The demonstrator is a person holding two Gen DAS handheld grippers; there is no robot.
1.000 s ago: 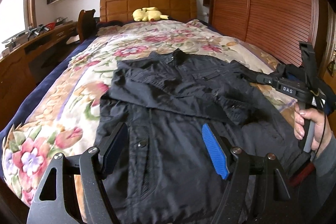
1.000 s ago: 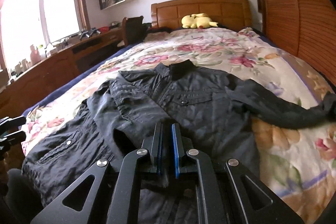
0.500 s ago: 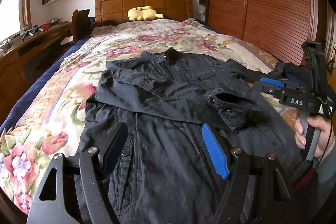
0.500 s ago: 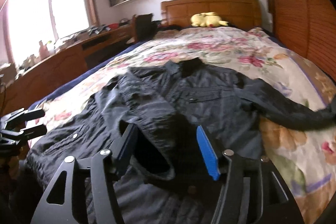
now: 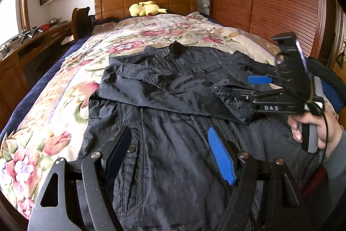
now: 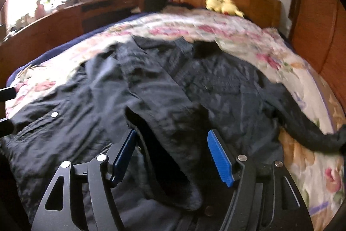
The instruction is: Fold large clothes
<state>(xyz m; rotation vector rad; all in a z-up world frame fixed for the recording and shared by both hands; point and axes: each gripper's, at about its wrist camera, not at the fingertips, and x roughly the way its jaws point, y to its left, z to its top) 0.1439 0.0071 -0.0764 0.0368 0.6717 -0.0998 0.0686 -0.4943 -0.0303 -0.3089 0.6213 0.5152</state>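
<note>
Lying flat on the bed, a dark jacket is seen with one sleeve folded across its chest.

The left gripper is held wide open above the jacket's lower front, gripping nothing. The right gripper has just been opening; the sleeve's cuff lies loose between its spread pads, which are not pressed on it. The other sleeve is stretched out onto the quilt.

**Jacket spread on the bed, one sleeve folded across**

A dark jacket lies on the flowered bedspread. The left gripper hangs open above it. The right gripper, hand-held, seems open by the cuff.
</note>
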